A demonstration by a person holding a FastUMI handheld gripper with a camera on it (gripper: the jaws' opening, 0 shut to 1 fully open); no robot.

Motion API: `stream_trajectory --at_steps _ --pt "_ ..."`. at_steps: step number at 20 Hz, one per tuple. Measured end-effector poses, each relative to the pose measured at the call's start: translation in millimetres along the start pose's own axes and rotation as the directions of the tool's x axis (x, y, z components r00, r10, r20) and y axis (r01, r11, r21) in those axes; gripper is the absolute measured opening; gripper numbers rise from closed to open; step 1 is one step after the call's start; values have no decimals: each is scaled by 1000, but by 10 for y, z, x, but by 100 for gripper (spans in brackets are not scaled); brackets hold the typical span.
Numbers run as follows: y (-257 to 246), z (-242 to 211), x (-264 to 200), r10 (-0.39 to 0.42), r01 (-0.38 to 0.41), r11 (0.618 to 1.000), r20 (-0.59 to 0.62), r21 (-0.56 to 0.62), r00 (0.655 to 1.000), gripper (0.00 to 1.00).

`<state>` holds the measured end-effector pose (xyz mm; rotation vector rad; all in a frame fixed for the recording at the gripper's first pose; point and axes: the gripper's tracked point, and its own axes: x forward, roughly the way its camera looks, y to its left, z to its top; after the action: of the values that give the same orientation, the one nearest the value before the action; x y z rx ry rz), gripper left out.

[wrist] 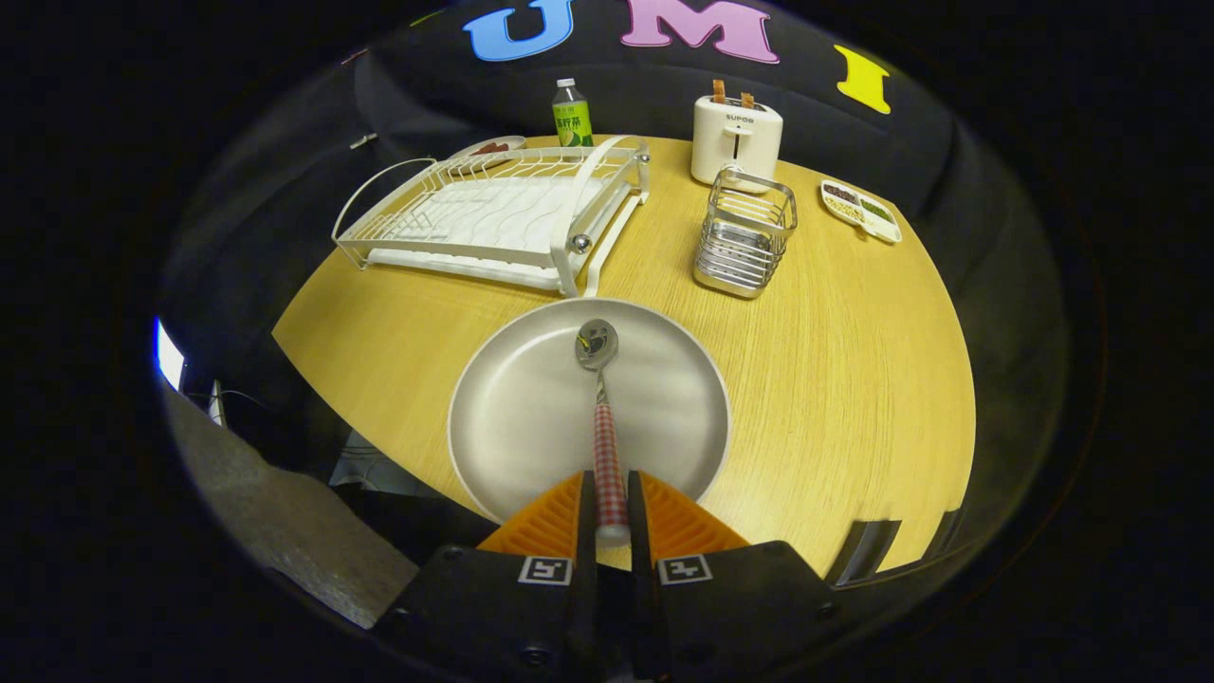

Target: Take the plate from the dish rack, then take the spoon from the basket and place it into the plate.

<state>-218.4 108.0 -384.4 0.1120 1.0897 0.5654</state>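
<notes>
The gripper [607, 507] was clamped on the checked-handled spoon [603, 417], whose long axis ran straight ahead, bowl over the plate [512, 417].

Setting: staged kitchen corner inside a recording booth. Evidence: round wood-grain table [854, 379] backed by draped black cloth in place of room walls; white wire dish rack [493, 213] with drip tray; metal wire cutlery basket [744, 232]; white toaster [736, 138] holding two slices; green-labelled drink bottle [572, 114]; divided snack dish [860, 210]; pale round plate [531, 398] with a check-handled spoon [605, 417], its handle clamped between the fingers of the gripper [607, 503]
</notes>
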Motion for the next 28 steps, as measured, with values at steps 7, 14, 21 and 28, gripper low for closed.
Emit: stream_trajectory --at_steps 7,14,21,28 --pt "-87 159 60 -13 11 998 27 63 1000 90" --pt "-99 380 -77 -18 14 998 74 55 997 95" --pt "-366 1620 -913 -121 133 991 366 -7 923 95" --pt "-378 2630 -1961 -165 229 973 623 -23 765 97"
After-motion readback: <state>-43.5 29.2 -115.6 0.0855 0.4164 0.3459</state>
